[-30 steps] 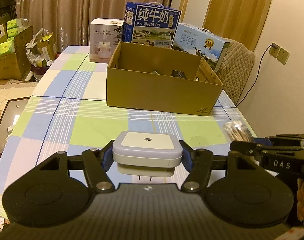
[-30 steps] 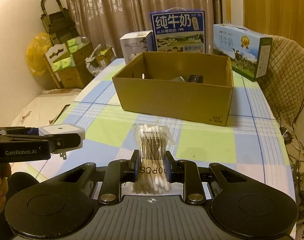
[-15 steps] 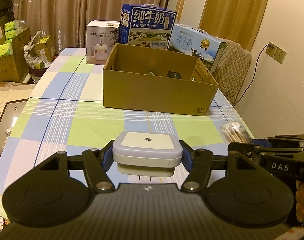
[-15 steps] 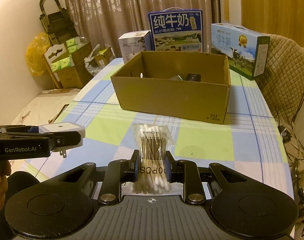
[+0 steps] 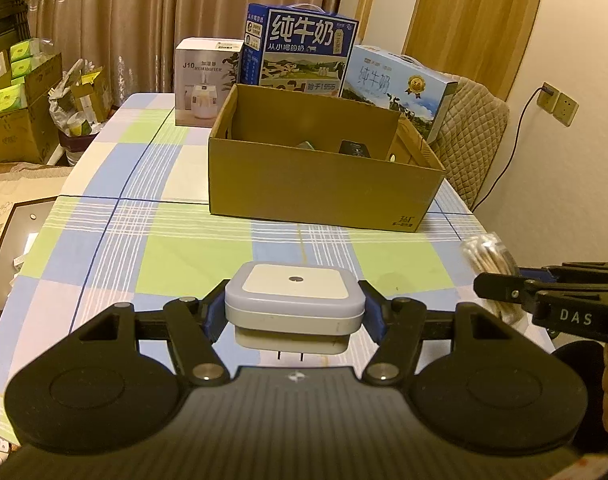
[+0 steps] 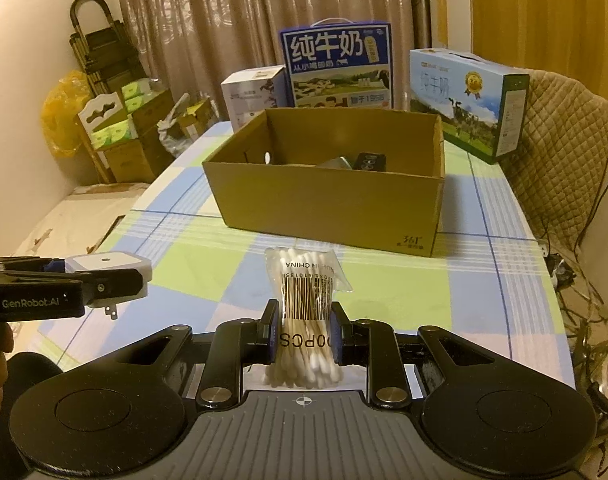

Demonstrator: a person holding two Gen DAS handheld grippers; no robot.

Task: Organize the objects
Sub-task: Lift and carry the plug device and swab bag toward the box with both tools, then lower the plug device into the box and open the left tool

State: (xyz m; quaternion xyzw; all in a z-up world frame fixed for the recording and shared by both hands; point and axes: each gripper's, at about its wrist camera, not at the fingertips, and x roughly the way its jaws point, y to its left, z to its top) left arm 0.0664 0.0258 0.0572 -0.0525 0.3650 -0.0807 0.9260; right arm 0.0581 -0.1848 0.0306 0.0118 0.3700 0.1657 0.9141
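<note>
My left gripper [image 5: 294,314] is shut on a square white plug-in night light [image 5: 294,298], held above the checked tablecloth; its prongs point down. The same night light [image 6: 110,266] shows at the left of the right wrist view. My right gripper [image 6: 304,330] is shut on a clear bag of cotton swabs [image 6: 306,300], standing upright between the blue pads. The swab bag [image 5: 486,254] also shows at the right edge of the left wrist view. An open cardboard box [image 5: 320,184] [image 6: 328,204] sits on the table ahead of both grippers, with a dark item and a grey one inside.
Behind the cardboard box stand a white humidifier box [image 5: 206,80], a blue milk carton case [image 5: 300,54] and a light blue milk case [image 5: 398,90]. A quilted chair [image 6: 560,152] is at the right. Cartons and bags [image 5: 20,108] pile up left of the table.
Both views have shifted slightly; the cardboard box looks a little closer in the right wrist view. Both grips are unchanged.
</note>
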